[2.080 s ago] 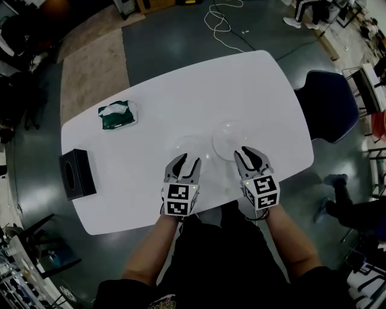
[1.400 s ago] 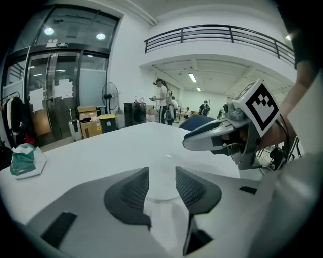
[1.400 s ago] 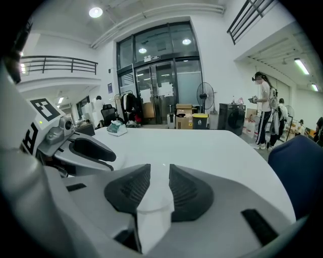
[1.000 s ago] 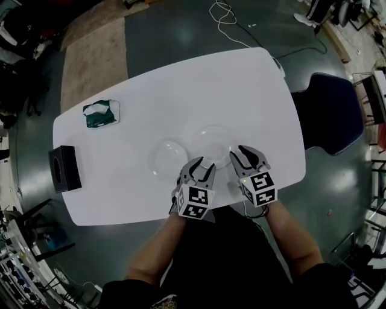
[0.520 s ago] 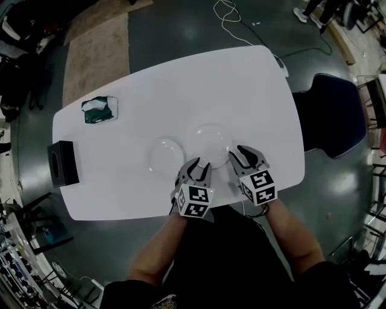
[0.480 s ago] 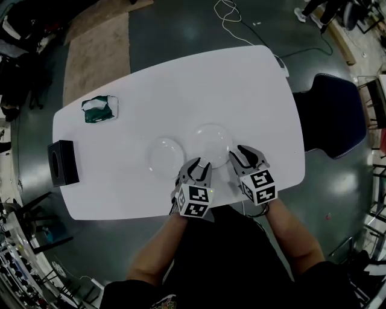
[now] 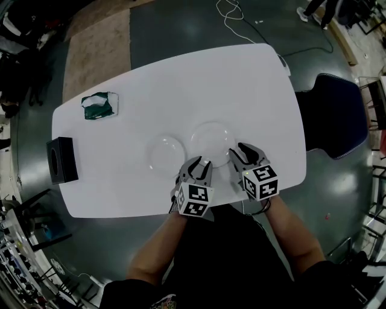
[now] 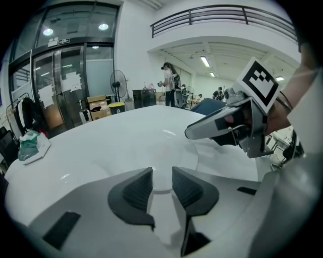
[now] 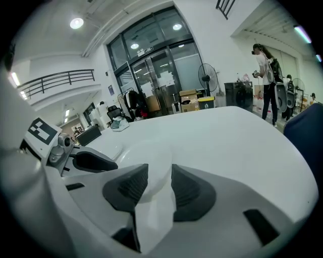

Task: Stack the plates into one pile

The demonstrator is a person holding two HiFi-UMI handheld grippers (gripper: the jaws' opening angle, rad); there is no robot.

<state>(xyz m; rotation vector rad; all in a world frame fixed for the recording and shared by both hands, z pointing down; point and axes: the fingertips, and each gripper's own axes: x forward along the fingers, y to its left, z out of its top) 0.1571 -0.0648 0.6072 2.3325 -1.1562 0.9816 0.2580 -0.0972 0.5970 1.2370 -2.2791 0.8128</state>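
Observation:
Two clear plates lie side by side on the white table [image 7: 259,84]: a small plate [image 7: 166,154] on the left and a large plate [image 7: 211,139] on the right. My left gripper [image 7: 199,163] is at the large plate's near left rim. Its jaws are closing, with the rim [image 8: 161,190] in the gap and the pads [image 8: 139,189] still apart from it. My right gripper [image 7: 239,152] is at the same plate's near right rim. Its jaws are opening, with the plate edge [image 9: 151,176] between them. Each gripper view shows the other gripper: the right gripper [image 8: 199,132] and the left gripper [image 9: 108,165].
A green and white packet [image 7: 100,104] and a black box [image 7: 61,160] sit at the table's left end. A blue chair [image 7: 333,114] stands beyond the right end. A white cable [image 7: 236,17] lies on the floor beyond the far side. People stand far back [image 8: 169,86].
My left gripper has shifted right, from beside the small plate to the large plate's near rim, and its jaws have narrowed. The right gripper has stayed at that plate's right rim.

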